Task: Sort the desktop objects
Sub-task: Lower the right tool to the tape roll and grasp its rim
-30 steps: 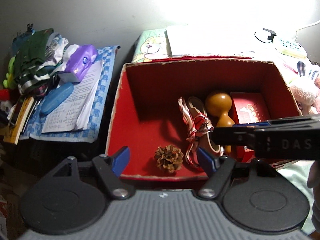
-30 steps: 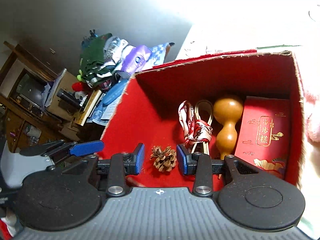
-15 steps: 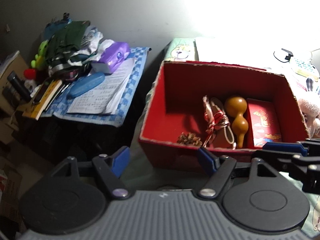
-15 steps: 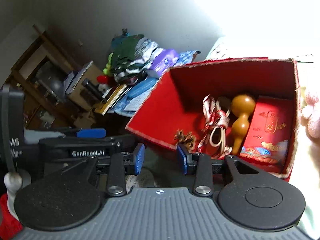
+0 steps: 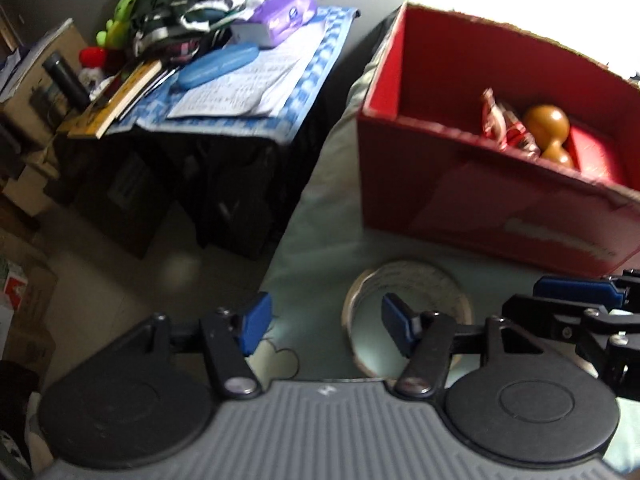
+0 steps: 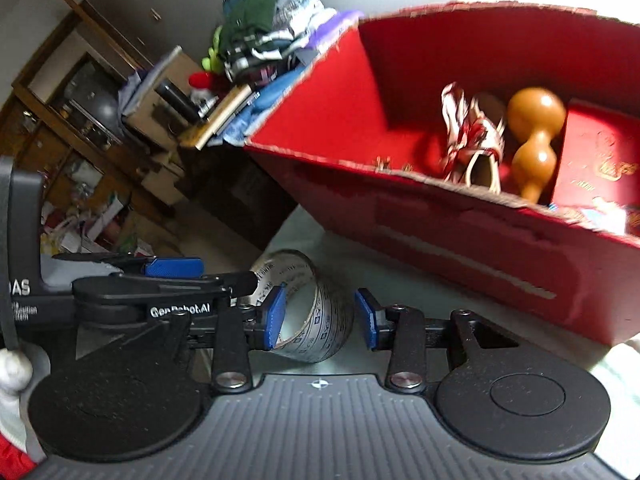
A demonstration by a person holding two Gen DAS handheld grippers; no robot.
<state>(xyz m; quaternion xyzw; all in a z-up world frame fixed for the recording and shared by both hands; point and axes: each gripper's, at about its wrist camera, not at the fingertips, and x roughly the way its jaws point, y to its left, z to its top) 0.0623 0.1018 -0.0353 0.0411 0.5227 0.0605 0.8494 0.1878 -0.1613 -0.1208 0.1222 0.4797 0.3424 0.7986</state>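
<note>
The box ahead already holds a gourd and other things, while the tape roll lies between the open right claw, and the left claw is open too.

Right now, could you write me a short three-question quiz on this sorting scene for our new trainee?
1. True or false: the tape roll already lies inside the red box.
2. Which gripper has the roll between its open fingers? A) left gripper B) right gripper
3. Fill in: the wooden gourd lies between the ribbon bundle and the red ____.

Key
1. False: it sits on the pale cloth in front of the box.
2. B; in the left view, one left finger merely overlaps the roll.
3. Packet.
</note>
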